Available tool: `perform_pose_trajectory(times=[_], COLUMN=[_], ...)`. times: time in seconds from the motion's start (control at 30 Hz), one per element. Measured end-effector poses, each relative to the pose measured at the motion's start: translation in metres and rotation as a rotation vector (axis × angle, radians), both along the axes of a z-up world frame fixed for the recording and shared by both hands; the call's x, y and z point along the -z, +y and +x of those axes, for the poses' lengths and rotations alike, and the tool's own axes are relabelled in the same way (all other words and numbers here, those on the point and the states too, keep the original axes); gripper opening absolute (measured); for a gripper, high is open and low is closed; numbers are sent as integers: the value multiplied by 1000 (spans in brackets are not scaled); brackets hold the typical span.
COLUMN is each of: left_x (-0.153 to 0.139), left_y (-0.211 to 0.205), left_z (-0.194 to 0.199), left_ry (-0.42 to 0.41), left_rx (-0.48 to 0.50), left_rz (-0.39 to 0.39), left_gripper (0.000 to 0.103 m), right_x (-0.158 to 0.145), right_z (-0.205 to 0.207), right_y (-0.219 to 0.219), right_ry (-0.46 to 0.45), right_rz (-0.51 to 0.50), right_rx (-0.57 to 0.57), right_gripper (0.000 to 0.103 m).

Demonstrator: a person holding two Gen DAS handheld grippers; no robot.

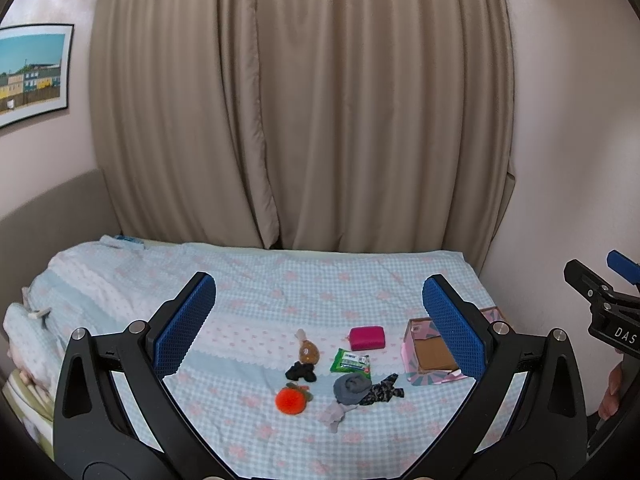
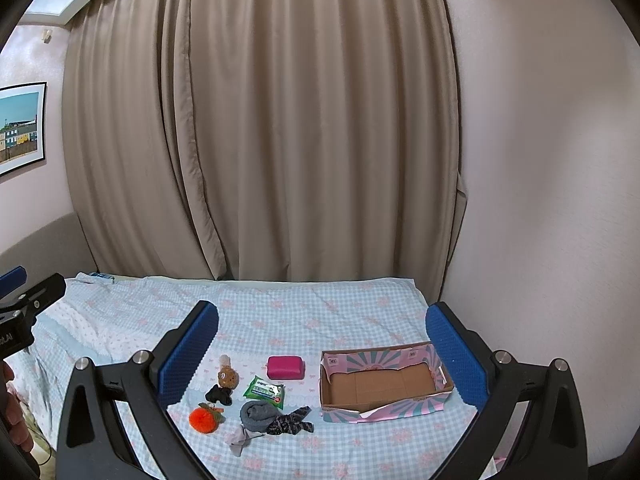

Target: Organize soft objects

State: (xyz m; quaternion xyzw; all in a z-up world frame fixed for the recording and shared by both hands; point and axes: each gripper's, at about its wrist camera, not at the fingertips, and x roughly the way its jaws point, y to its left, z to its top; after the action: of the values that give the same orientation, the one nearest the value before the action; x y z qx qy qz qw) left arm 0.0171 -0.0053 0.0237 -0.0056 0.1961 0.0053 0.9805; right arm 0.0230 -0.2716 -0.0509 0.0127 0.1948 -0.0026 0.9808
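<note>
My left gripper (image 1: 319, 320) and my right gripper (image 2: 322, 344) both hang above the bed (image 2: 280, 312) with their blue fingers (image 2: 188, 356) spread wide and grasping nothing. The soft things lie clustered on the checked cover: an orange pom-pom (image 2: 205, 420), a black scrunchie (image 2: 219, 394), a small brown plush (image 2: 227, 376), a green tissue pack (image 2: 265, 391), a pink pouch (image 2: 286, 367), a rolled grey sock (image 2: 258, 415) touching a dark patterned cloth (image 2: 290, 426). To their right stands the open cardboard box (image 2: 384, 386), nothing inside.
</note>
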Motion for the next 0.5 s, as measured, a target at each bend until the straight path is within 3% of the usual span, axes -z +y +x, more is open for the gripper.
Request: perform_pose_trajectory(times=[0.27,0.5], left_x=[11,68], left_y=[31,88], left_z=[11,45], left_ry=[23,136], left_rx=[-51,6], left_rz=[-8,11], left_gripper=[103,103], right_x=[18,69], right_z=[7,26], right_y=[18,61], right_ry=[-6,90], right_rz=[-46,-20], right_rx=[-39,-46], right_gripper=[103,103])
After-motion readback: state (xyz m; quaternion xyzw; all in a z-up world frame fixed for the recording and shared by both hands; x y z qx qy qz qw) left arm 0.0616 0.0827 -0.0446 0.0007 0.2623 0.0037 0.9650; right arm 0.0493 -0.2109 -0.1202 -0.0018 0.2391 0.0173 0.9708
